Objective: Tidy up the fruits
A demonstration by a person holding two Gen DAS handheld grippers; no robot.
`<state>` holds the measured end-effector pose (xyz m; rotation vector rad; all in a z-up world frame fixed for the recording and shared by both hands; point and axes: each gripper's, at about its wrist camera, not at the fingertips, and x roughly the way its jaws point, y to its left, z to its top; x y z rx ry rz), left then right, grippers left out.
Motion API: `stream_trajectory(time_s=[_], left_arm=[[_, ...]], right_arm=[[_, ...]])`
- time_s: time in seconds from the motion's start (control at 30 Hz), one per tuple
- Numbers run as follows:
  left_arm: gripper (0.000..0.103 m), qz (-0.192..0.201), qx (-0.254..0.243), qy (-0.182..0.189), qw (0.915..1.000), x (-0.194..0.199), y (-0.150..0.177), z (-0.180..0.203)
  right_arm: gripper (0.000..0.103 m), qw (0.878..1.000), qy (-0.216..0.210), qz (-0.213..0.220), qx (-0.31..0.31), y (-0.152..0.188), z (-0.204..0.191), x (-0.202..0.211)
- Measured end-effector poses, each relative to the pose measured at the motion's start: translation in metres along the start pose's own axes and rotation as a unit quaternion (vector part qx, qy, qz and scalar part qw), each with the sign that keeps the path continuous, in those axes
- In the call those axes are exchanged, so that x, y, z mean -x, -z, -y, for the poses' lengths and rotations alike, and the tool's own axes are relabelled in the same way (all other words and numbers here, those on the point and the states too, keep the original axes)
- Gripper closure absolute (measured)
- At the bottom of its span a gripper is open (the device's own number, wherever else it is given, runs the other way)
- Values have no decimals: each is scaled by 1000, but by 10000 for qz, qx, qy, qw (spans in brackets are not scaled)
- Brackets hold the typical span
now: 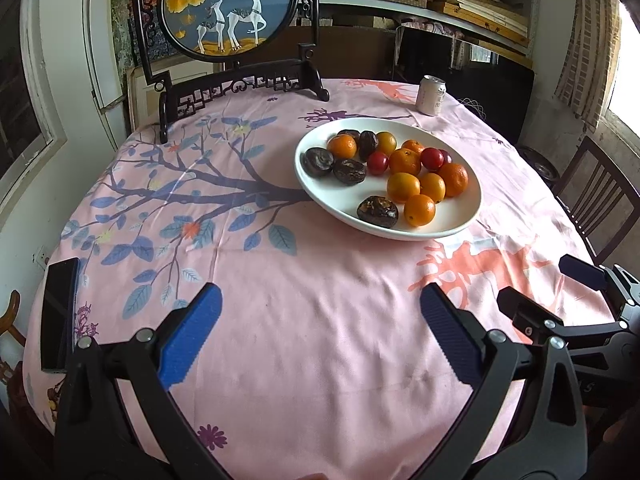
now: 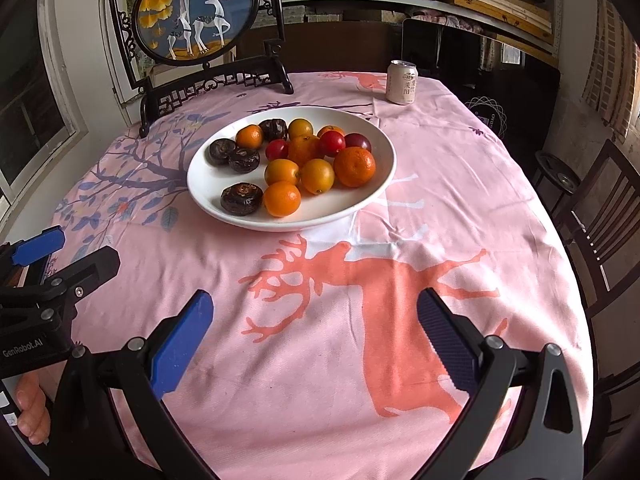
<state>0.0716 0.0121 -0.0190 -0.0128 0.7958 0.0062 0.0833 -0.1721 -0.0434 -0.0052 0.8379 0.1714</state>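
A white plate [image 1: 460, 224] [image 2: 360, 204] sits on the pink tablecloth and holds several fruits: orange mandarins [image 1: 453, 179] [image 2: 354, 167], yellow-orange kumquats [image 1: 419, 210] [image 2: 282, 199], red plums [image 1: 377, 163] [image 2: 277, 149] and dark brown water chestnuts [image 1: 377, 211] [image 2: 241, 199]. My left gripper [image 1: 320, 300] is open and empty, low over the cloth well short of the plate. My right gripper [image 2: 314, 304] is open and empty, also short of the plate; it shows at the right edge of the left wrist view [image 1: 560, 288]. The left gripper shows at the left edge of the right wrist view [image 2: 68, 256].
A drink can [image 1: 431, 95] [image 2: 401, 82] stands at the far side of the round table. A framed deer screen [image 1: 230, 12] [image 2: 196, 16] stands at the far left. A black phone [image 1: 60, 312] lies at the table's left edge. A wooden chair [image 2: 600, 216] stands to the right.
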Motion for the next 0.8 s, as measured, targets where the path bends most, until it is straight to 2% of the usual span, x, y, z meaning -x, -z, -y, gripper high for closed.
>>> stream_trajectory(time_s=[0.8], left_arm=[[2, -124, 94, -30, 9999, -4, 1, -7]], right_arm=[[1, 10000, -34, -3, -18, 1, -3, 0]])
